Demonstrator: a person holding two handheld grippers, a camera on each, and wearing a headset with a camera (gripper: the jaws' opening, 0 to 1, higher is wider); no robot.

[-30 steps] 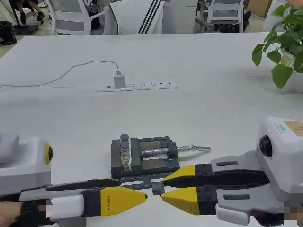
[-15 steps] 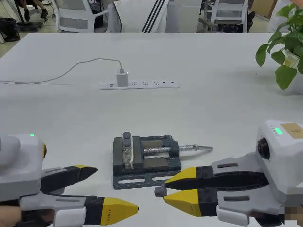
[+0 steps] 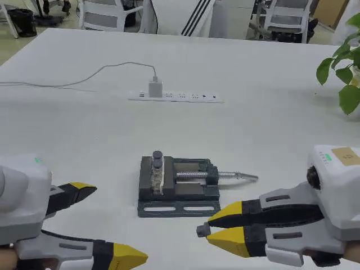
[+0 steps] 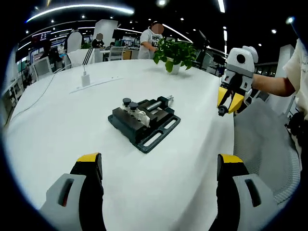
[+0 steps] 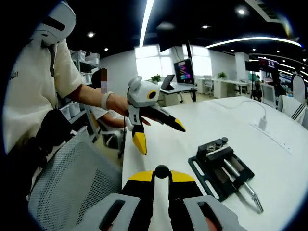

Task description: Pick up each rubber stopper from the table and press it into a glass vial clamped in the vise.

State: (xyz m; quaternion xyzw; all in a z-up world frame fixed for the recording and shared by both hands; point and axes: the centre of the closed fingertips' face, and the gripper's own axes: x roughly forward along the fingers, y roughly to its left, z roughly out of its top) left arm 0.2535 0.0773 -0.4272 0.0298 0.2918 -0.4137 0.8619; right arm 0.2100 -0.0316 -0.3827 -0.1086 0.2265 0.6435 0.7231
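A dark vise point(image 3: 179, 191) sits mid-table and clamps two glass vials point(image 3: 157, 171), each capped with a dark stopper point(image 3: 157, 154). My right gripper point(image 3: 207, 228) hovers low in front of the vise, to its right, shut on a small grey rubber stopper point(image 3: 201, 230). That stopper point(image 5: 161, 171) pokes up between the yellow tips in the right gripper view, where the vise point(image 5: 222, 161) lies ahead to the right. My left gripper point(image 3: 118, 223) is wide open and holds nothing, left of the vise. In the left gripper view the vise point(image 4: 144, 119) lies ahead, with the right gripper point(image 4: 227, 102) beyond it.
A white power strip point(image 3: 175, 97) with a plugged charger and cable lies farther back on the white table point(image 3: 270, 129). A potted plant point(image 3: 344, 79) stands at the right edge. Chairs stand behind the far edge.
My left gripper has opened wide and drawn back to the left, away from the stopper. The right gripper stays shut on the stopper. The head camera shifted slightly.
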